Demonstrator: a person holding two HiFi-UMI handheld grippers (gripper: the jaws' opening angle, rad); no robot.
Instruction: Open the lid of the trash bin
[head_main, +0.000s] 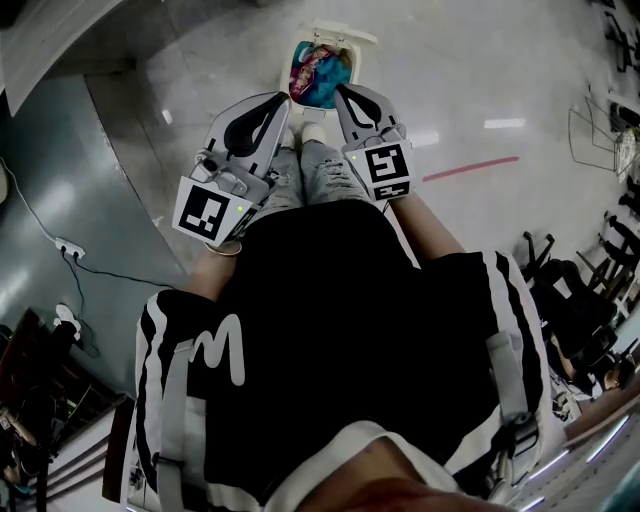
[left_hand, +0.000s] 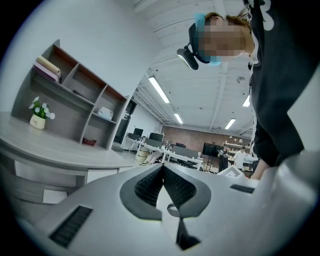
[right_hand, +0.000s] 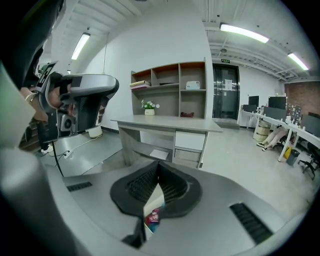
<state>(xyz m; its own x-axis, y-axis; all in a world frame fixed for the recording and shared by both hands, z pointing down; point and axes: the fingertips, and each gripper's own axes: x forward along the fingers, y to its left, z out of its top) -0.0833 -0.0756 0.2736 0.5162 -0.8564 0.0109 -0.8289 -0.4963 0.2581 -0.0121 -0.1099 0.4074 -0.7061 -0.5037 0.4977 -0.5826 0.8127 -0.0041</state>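
In the head view my left claw (head_main: 284, 101) and right claw (head_main: 340, 93) sit side by side at upper centre, both tipped toward the trash bin (head_main: 349, 63) on the floor just beyond them. The bin's mouth shows bright blue and pink contents, and its white lid (head_main: 340, 34) shows at the mouth's upper edge. My claws cover the bin's lower rim and my knees hide its body. In the left gripper view the jaws of my left claw (left_hand: 163, 168) are pressed together at the tips with nothing between them, and the bin is out of sight. My right claw (right_hand: 158, 165) is closed the same way. Only a sliver of the bin (right_hand: 155, 202) shows through the gap behind its tips, too narrow to make out more.
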